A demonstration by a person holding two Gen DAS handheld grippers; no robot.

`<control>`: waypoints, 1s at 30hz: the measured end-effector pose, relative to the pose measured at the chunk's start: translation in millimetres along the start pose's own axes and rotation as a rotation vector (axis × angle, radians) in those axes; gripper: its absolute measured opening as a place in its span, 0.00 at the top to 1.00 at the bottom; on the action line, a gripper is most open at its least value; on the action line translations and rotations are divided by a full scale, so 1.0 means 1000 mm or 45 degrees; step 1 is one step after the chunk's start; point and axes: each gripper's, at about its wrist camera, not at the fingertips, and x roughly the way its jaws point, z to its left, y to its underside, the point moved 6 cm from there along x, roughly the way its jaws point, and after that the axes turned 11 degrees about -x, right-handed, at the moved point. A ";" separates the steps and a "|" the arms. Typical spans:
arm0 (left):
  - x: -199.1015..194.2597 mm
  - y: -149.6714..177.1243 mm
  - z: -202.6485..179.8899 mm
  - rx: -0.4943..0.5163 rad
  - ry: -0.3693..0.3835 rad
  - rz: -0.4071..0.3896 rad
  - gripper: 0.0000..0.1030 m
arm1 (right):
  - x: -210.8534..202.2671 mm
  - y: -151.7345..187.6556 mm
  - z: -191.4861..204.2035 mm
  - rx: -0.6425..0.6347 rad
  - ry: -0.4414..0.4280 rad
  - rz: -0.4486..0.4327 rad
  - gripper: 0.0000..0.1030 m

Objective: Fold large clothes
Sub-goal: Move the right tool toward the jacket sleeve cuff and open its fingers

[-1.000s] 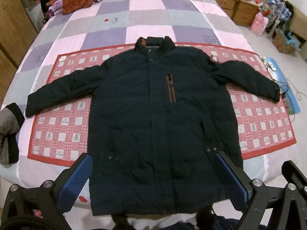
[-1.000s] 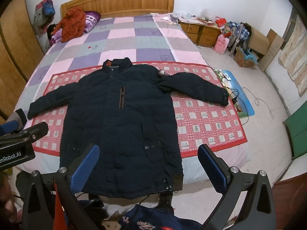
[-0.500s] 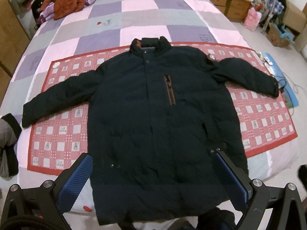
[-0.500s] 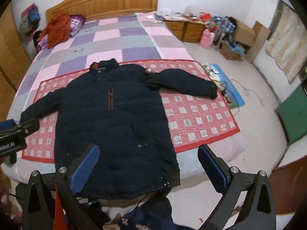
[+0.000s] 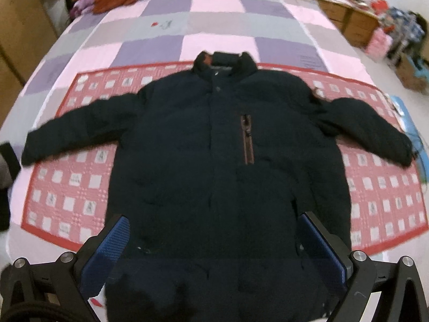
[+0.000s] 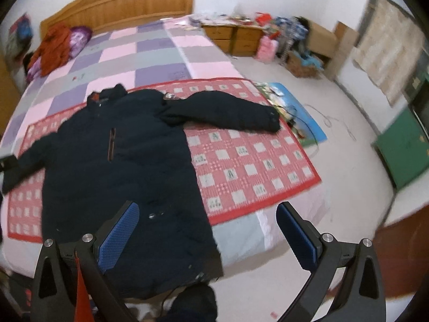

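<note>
Two claws hang spread and empty above the foot of a bed, the left claw [image 5: 214, 244] squarely over the hem of a dark padded coat [image 5: 228, 161] and the right claw [image 6: 207, 234] off toward the coat's edge and the bare floor beyond, neither touching cloth. The coat lies face up and closed, laid out flat so that its seams and edges can be found: hem nearest the cameras and hanging slightly past the mattress edge, chest zip [image 5: 248, 139] running up the front, collar [image 5: 225, 63] pointing toward the headboard. Both sleeves are stretched out sideways, one cuff [image 6: 272, 120] reaching almost to the side of the bed, a layout that judging by the task leaves them ready to be folded in over the body first. Under the coat a red checked mat [image 5: 67, 187] gives a working area on the pink, grey and purple patchwork quilt [image 5: 214, 5]. Farther up, an orange garment [image 6: 53, 48] is heaped by the wooden headboard [image 6: 120, 2], well apart from the work. Both views are blurred. No fold appears yet made.
</note>
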 end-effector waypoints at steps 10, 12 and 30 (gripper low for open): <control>0.092 -0.006 0.102 -0.324 -0.313 0.012 0.01 | 0.149 -0.050 -0.002 -0.177 -0.106 0.034 0.00; 0.121 -0.016 0.129 -0.337 -0.345 0.017 0.01 | 0.179 -0.056 0.009 -0.191 -0.096 0.047 0.00; 0.388 -0.119 0.232 -0.152 -0.445 0.036 0.00 | 0.433 -0.111 0.051 0.018 -0.033 0.124 0.00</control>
